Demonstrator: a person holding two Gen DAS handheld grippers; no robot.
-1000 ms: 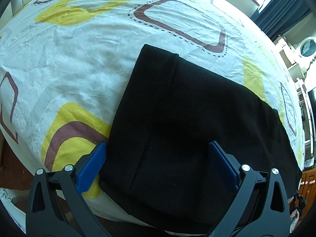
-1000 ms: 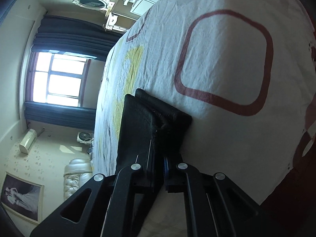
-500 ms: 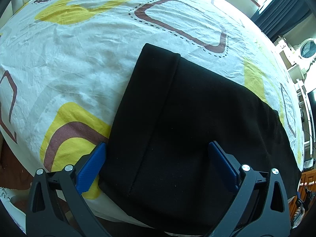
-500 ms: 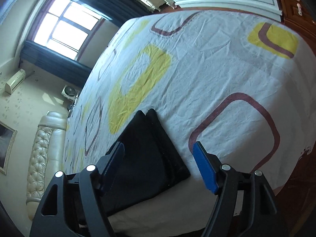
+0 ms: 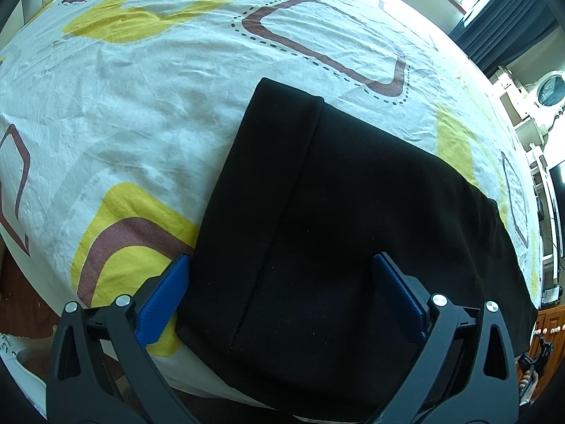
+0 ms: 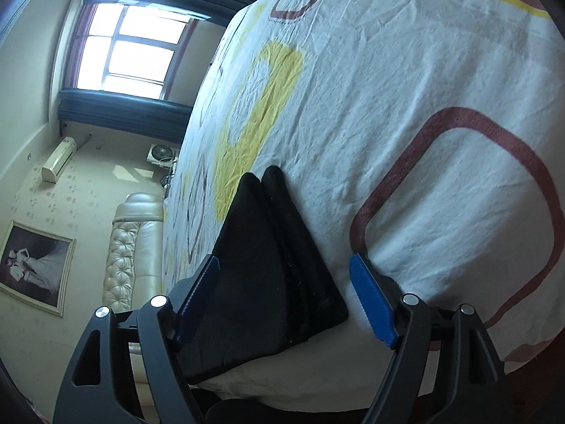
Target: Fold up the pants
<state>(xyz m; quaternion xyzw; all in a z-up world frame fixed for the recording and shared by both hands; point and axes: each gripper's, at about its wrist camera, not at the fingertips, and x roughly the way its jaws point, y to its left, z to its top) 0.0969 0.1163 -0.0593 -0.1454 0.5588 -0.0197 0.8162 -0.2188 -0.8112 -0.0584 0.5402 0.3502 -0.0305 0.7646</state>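
Note:
Black pants [image 5: 335, 194] lie folded into a flat rectangle near the front edge of a bed with a white sheet [image 5: 141, 106] patterned in yellow and brown. My left gripper [image 5: 280, 261] hangs open over the pants' near end, its blue pads [image 5: 166, 293] wide apart and off the cloth. In the right wrist view the folded pants [image 6: 275, 233] show their stacked edge layers. My right gripper [image 6: 284, 263] sits just behind that corner with its jaws opening; the cloth lies between the blue pads [image 6: 370, 300] in the picture, and neither pad presses on it.
The bed's front edge drops to a dark wooden floor [image 5: 21, 304] with a white shoe [image 5: 14, 357]. A padded headboard [image 6: 134, 247], a framed picture [image 6: 35, 268], a window with dark curtains [image 6: 134, 49] and white furniture [image 5: 540, 113] surround the bed.
My right gripper let go of the pants' edge, opened wide, drew back and rolled. The left gripper and the pants stayed put.

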